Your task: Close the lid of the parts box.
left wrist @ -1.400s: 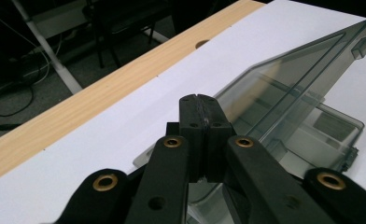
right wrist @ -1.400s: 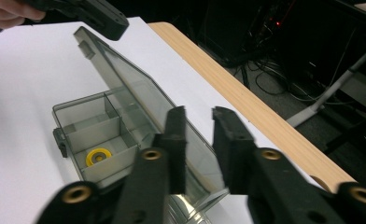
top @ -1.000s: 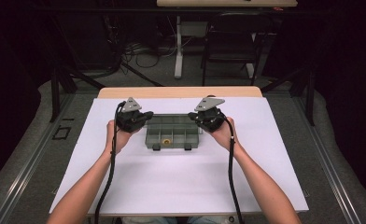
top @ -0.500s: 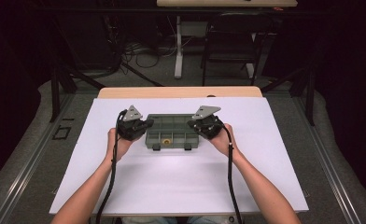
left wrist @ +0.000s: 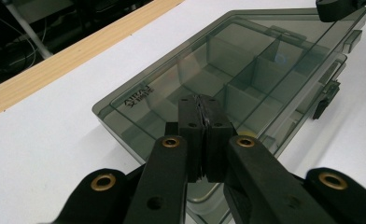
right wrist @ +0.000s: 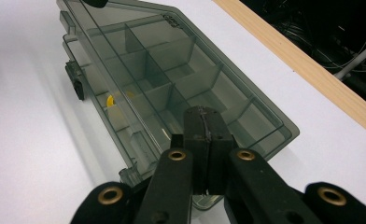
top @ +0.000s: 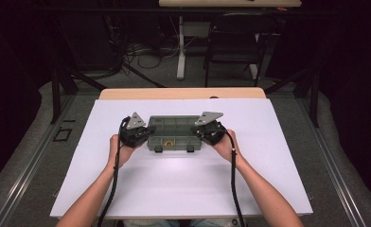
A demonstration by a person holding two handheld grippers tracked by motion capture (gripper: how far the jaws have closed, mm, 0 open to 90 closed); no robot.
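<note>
A smoky grey see-through compartment box [top: 173, 132] lies with its lid down on the white table cover, two latches on its near side. Dividers show through the lid [left wrist: 246, 60], and a small yellow piece [right wrist: 110, 100] sits in one near compartment. My left gripper [top: 145, 133] is at the box's left end, jaws shut pad to pad [left wrist: 203, 122] over the lid's corner, nothing between them. My right gripper [top: 198, 130] is at the box's right end, also shut [right wrist: 204, 125] above the lid. Whether either tip touches the lid I cannot tell.
The white cover [top: 183, 184] spreads wide in front of the box and to both sides. A bare wooden strip of table [top: 181, 93] runs along the far edge. Beyond it stand a chair [top: 233, 45] and a desk leg [top: 180, 47] on dark floor.
Both hands have sunk and drawn inward, bringing the grippers from above the box's ends down onto its lid corners. The box has stayed in place and both grippers have remained shut.
</note>
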